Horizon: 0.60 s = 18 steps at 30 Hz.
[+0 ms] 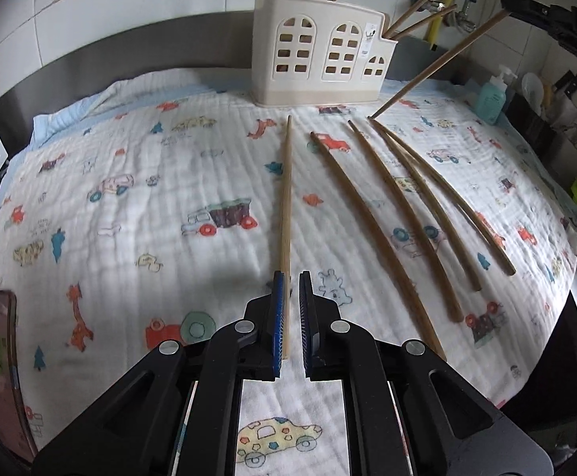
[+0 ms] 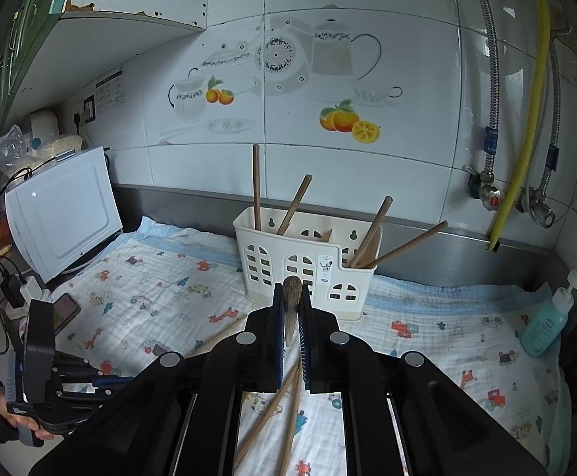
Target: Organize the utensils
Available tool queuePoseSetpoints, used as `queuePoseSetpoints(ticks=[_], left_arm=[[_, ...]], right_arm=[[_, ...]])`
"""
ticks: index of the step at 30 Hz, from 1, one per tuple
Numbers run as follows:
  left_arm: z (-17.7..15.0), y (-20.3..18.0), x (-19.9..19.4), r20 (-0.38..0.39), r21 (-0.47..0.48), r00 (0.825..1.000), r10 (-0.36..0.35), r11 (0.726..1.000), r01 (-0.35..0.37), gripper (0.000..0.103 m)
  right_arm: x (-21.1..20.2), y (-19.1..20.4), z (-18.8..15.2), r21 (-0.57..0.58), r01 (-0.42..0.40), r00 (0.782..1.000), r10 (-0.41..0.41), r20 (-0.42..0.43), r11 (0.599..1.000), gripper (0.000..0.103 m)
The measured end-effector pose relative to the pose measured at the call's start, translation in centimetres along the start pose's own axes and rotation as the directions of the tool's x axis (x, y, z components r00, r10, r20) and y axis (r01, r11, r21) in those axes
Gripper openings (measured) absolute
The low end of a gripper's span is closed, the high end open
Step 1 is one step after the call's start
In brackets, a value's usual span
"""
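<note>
No text can be read with any certainty. The cream utensil holder (image 2: 304, 265) carries a small white sticker (image 2: 325, 267) with dark marks on it (too small to read); the same sticker (image 1: 369, 41) shows in the left wrist view, equally illegible. A chart-like label (image 2: 110, 89) on the tiled wall (image 2: 368, 166) has rows of print, all blurred. The teal pump bottle (image 2: 544, 323) bears faint unreadable lettering.
</note>
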<state>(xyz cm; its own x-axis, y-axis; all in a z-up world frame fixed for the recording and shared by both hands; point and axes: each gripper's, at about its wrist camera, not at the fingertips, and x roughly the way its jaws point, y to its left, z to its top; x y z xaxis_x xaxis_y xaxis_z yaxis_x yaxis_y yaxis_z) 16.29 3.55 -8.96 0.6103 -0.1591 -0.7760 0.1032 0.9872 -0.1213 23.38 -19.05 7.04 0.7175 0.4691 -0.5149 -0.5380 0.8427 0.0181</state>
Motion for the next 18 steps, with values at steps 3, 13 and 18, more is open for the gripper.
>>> queuePoseSetpoints(ticks=[3,13,18], left_arm=[[-0.17,0.11,0.28,-0.009,-0.006,1.000,-0.002,1.000,0.002,0.008],[-0.22,0.25,0.73,-0.031,-0.015,0.999,0.006,1.000,-0.006,0.009],[-0.07,0.19,0.80,-0.041,-0.008,0.999,0.000,1.000,0.000,0.009]], right_arm=[[0.11,0.14,-0.14,-0.002,0.000,1.000,0.000,-0.006,1.000,0.007],[0.17,0.16,-0.29,-0.004,0.001,1.000,-0.001,-0.009,1.000,0.007],[0.16,0.14,-0.42,-0.005,0.003,1.000,-0.003,-0.013,1.000,0.007]])
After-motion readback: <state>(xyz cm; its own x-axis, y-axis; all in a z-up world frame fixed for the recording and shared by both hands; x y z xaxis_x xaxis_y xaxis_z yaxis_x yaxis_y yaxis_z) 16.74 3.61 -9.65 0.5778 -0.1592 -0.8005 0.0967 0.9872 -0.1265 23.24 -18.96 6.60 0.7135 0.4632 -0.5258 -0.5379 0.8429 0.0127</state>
